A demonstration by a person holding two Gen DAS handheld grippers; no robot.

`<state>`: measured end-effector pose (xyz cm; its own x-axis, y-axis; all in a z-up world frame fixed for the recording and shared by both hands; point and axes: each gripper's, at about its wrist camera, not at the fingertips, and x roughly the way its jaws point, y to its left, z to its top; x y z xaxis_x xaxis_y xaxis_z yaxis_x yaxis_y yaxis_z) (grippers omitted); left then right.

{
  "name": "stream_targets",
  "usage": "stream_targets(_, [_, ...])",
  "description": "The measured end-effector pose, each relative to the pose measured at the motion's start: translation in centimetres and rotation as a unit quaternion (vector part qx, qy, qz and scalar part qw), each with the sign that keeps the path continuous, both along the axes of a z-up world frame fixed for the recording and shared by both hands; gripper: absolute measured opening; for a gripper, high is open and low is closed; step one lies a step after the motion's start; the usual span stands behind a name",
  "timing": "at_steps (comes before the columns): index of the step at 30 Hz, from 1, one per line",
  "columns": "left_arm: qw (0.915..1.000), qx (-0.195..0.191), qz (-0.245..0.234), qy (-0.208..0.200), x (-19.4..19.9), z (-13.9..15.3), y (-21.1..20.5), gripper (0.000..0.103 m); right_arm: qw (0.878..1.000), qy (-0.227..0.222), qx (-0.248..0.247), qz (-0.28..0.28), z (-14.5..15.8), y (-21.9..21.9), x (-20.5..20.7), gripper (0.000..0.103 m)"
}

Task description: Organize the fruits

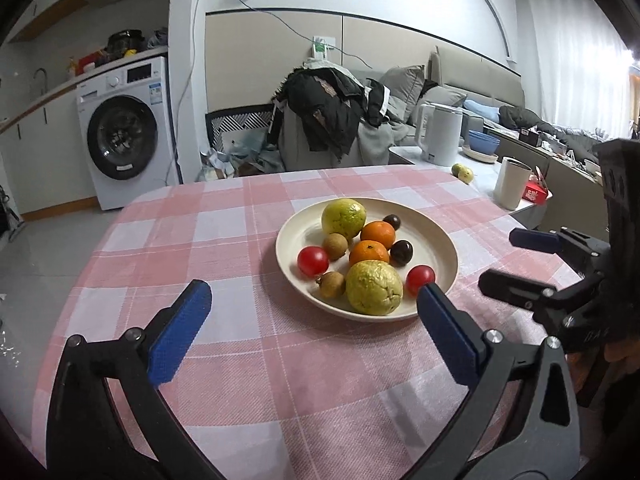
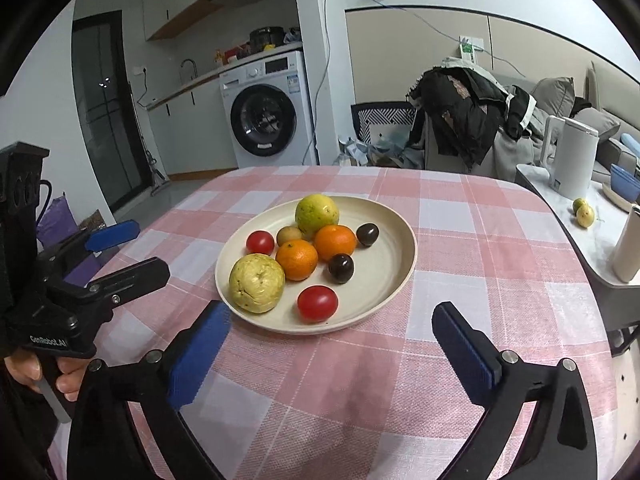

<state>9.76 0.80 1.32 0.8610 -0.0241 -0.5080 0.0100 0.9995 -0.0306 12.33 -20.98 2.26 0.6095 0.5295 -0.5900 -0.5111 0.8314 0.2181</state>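
Observation:
A cream plate (image 1: 440,240) (image 2: 392,240) sits on the pink checked tablecloth (image 1: 224,240). It holds two yellow-green guavas (image 1: 374,288) (image 2: 257,289), two oranges (image 1: 369,253) (image 2: 297,260), two red tomatoes (image 1: 313,261) (image 2: 317,303), two dark passion fruits (image 1: 401,253) (image 2: 341,268) and two brown longans (image 1: 331,284). My left gripper (image 1: 314,300) is open and empty, just short of the plate's near rim. My right gripper (image 2: 332,320) is open and empty, at the plate's near edge. Each gripper shows in the other's view, the right (image 1: 516,256) and the left (image 2: 128,248).
A side table to the right holds a white kettle (image 1: 440,134) (image 2: 572,162), a blue bowl (image 1: 484,141), a cream cup (image 1: 512,184) and loose yellow fruit (image 1: 463,172) (image 2: 585,214). A clothes-covered chair (image 1: 332,116) stands behind the table. A washing machine (image 1: 124,132) is at the back.

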Motion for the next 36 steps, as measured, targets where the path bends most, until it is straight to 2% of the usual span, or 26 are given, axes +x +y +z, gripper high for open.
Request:
stream_targets(11, [0.9992,-0.014,0.019,-0.031,-1.9,-0.5,0.7,0.102,0.998,-0.045,0.04,-0.015,0.8,-1.5,-1.5,0.103])
stream_targets(20, [0.9986,-0.017,0.039,-0.032,-1.8,-0.4,1.3,0.102,0.997,-0.068,0.044,-0.019,1.3,-1.8,-2.4,0.103])
stream_targets(36, [0.9992,-0.012,0.019,-0.032,-1.8,-0.4,0.7,0.102,0.996,-0.079,0.033,-0.013,1.5,-1.4,-2.9,0.103])
